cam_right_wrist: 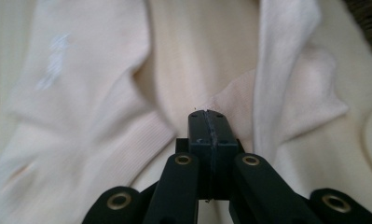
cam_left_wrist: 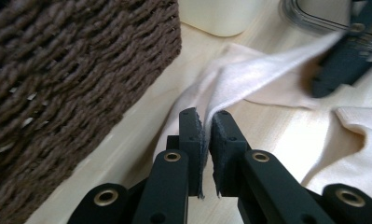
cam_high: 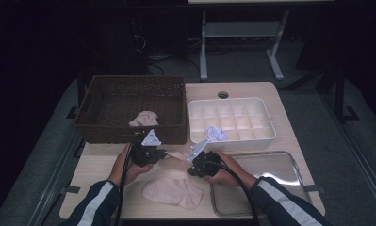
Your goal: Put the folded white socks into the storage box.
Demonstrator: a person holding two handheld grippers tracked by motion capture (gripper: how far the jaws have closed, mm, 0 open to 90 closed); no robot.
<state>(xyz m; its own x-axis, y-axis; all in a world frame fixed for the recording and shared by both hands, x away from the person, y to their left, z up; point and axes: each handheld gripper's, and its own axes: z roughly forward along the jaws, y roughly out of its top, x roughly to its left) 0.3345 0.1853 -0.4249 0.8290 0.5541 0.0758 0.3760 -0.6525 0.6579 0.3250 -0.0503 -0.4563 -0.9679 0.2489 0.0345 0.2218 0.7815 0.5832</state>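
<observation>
A cream cloth (cam_high: 171,188) lies crumpled on the wooden table between my two hands. My left gripper (cam_high: 164,153) is at the cloth's left upper edge, its jaws (cam_left_wrist: 206,122) nearly together with a fold of the cloth (cam_left_wrist: 249,74) pinched between the pads. From there the cloth runs taut to my right gripper (cam_high: 189,168), which the left gripper view has at upper right (cam_left_wrist: 321,86). In the right gripper view the jaws (cam_right_wrist: 207,114) are pressed together on a ribbed fold of the cloth (cam_right_wrist: 104,93).
A brown wicker basket (cam_high: 129,89) (cam_left_wrist: 58,70) stands at back left with a peach cloth (cam_high: 144,118) inside. A white divided box (cam_high: 265,122) at back right holds a white folded item (cam_high: 217,134). A metal tray (cam_high: 270,160) lies at front right.
</observation>
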